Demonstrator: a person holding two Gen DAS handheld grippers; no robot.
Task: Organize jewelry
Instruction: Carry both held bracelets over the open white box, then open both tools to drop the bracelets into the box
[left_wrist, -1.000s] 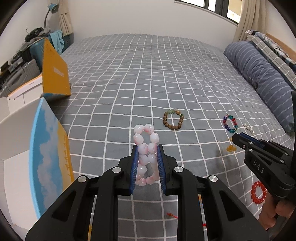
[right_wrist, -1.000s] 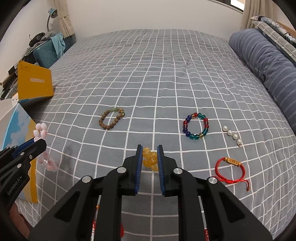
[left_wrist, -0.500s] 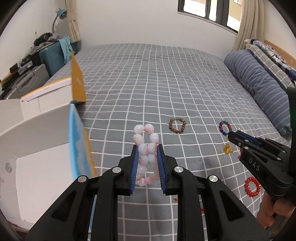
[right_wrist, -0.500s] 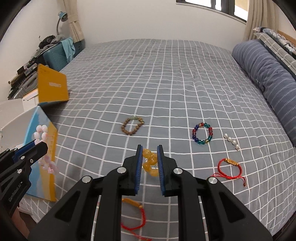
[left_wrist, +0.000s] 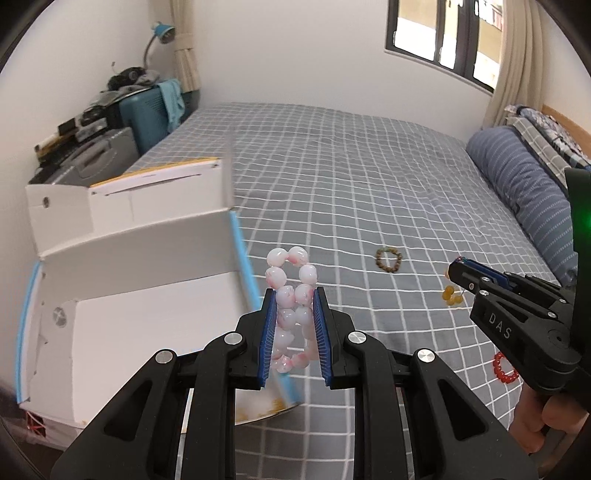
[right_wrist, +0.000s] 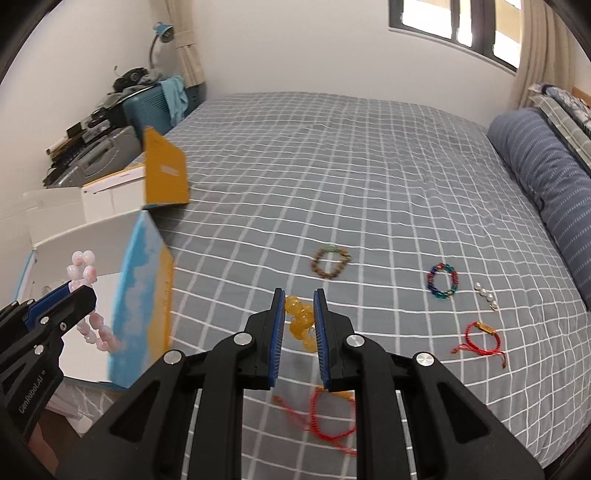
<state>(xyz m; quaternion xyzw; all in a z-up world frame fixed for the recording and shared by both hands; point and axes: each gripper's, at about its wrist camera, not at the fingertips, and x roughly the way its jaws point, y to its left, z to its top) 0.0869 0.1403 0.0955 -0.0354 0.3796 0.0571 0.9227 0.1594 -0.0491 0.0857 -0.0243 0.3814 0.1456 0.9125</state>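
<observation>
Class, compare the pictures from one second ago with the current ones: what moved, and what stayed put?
Both grippers rose and swung left toward the open box. The left gripper carried the pink bead bracelet to the box's near wall; the right gripper lifted the yellow bead bracelet off the bedspread. Neither grip changed. The brown bracelet, multicolour bracelet, pearls and red cord bracelet stayed put.

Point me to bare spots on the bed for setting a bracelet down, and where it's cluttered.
Free: the bedspread beyond the brown bracelet, up to the far wall, and the strip between the open box and that bracelet. Crowded: the right side, where the multicolored bracelet, pearl piece and red cord bracelet cluster; another red cord lies at the near edge.
</observation>
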